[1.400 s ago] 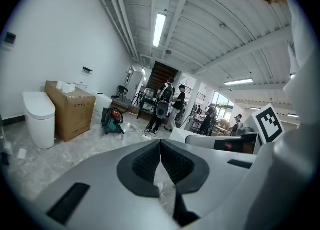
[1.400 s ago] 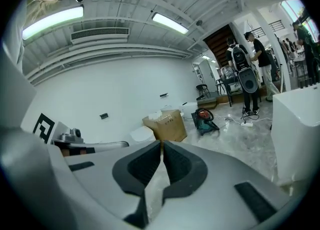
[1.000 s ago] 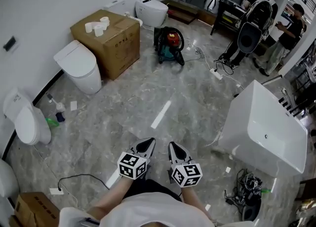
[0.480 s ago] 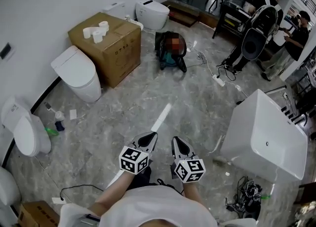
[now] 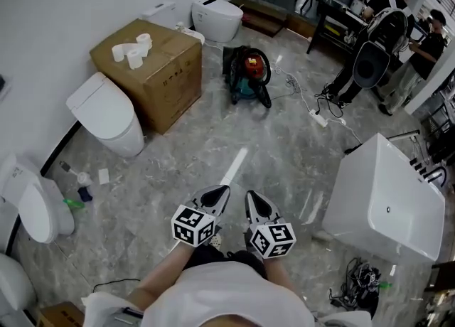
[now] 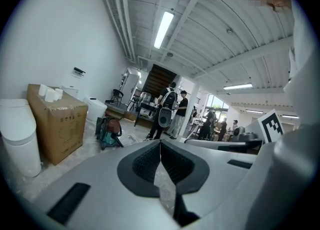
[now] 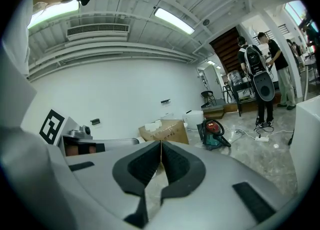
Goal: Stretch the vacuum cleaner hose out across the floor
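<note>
Hose (image 5: pixel 265 77) sits looped on the vacuum (image 5: pixel 245 70), well across the floor from me and near the box (image 5: pixel 153 59). My left gripper (image 5: pixel 220 192) and right gripper (image 5: pixel 251 196) are both closed on nothing; reaching in like that, I'd likely just shove the vacuum. If I drag the hose toward the power strip (image 5: pixel 320 118), it could snag the cords there.

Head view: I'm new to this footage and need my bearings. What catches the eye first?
The red and teal vacuum cleaner stands at the far end, right of a cardboard box. A white bathtub fills the right side, and the shut, empty left tool and right tool sit side by side at bottom centre.
</note>
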A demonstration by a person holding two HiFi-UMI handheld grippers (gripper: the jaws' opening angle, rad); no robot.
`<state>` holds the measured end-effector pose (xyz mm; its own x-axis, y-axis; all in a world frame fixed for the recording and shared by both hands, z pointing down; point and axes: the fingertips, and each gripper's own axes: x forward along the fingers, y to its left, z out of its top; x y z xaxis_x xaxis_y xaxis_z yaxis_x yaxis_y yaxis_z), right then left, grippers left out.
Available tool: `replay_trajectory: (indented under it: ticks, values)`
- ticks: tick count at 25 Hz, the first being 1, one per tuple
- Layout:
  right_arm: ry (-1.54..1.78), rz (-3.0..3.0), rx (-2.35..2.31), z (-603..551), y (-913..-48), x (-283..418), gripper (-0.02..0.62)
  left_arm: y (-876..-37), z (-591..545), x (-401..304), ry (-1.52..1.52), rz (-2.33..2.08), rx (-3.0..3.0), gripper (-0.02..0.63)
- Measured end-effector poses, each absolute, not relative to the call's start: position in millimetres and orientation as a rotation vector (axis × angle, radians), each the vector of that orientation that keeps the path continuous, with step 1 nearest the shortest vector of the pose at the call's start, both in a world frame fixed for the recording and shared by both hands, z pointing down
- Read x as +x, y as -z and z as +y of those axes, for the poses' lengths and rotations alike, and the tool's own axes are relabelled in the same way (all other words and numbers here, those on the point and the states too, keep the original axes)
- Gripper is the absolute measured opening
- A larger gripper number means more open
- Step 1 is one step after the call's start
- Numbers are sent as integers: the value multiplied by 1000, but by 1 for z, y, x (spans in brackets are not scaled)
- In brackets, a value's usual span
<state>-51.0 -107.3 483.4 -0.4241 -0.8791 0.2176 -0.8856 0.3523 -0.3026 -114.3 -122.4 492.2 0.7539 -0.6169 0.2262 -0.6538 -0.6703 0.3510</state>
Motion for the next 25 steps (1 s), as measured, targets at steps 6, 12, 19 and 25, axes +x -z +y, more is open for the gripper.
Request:
replay_trajectory:
  ticks: [6, 12, 19, 25]
  values:
    - [-626, -2551, 1712, -134, -487, -49, 15, -495, -141, -118, -169, -943, 2568, 9]
    - [-614, -2502, 1757, -183, -486, -33, 15, -480, -188, -133, -113, -1039, 2594, 9]
    - [-605, -2568, 1733, -260, -474, -42, 17, -477, -254, -143, -87, -1120, 2575, 9]
    - [-609, -2582, 1681, -332, -481, -39, 15, -489, -323, -129, -104, -1139, 2534, 9]
